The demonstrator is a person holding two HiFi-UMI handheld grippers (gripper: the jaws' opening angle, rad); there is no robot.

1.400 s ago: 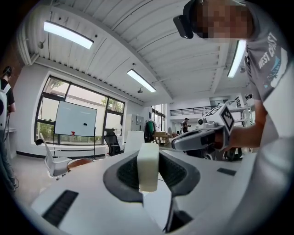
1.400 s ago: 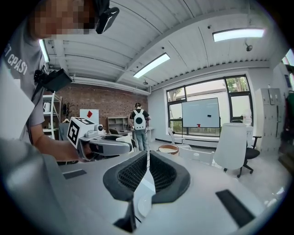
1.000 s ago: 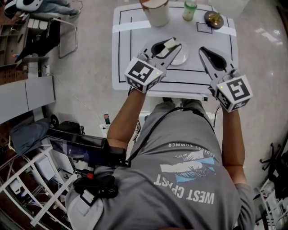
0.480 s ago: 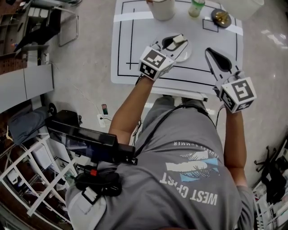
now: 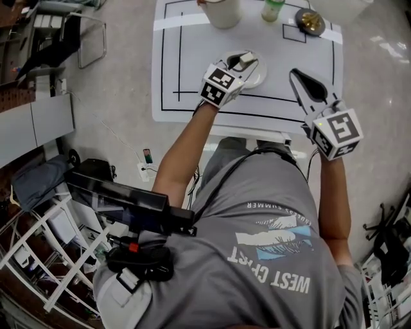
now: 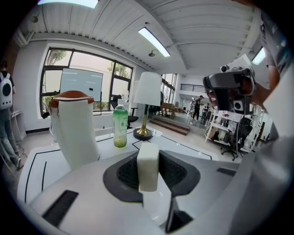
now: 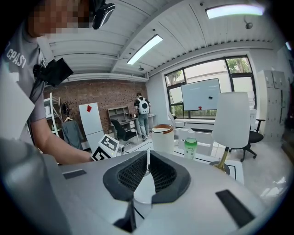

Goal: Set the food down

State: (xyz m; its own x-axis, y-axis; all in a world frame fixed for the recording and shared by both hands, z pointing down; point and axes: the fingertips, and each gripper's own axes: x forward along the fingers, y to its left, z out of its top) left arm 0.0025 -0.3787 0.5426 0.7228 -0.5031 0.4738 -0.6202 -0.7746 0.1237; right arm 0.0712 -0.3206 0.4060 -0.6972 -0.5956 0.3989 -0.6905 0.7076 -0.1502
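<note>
— What stands at the far edge of the surface [image 5: 192, 71]?
— A white canister [image 5: 221, 11] with a brown lid, a green bottle [image 5: 271, 9] and a lamp [image 5: 309, 21] on a brass base, left to right.
— And beyond it?
— A white rack [image 5: 45, 283] on the floor, lower left. Farther back, someone with a backpack [image 7: 143, 110] before a brick wall [image 7: 92, 94].

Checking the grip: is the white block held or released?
Held: the left gripper clamps the white block between its pads, over the plate.

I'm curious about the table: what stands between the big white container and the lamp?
A green bottle stands there; the left gripper view shows it best.
</note>
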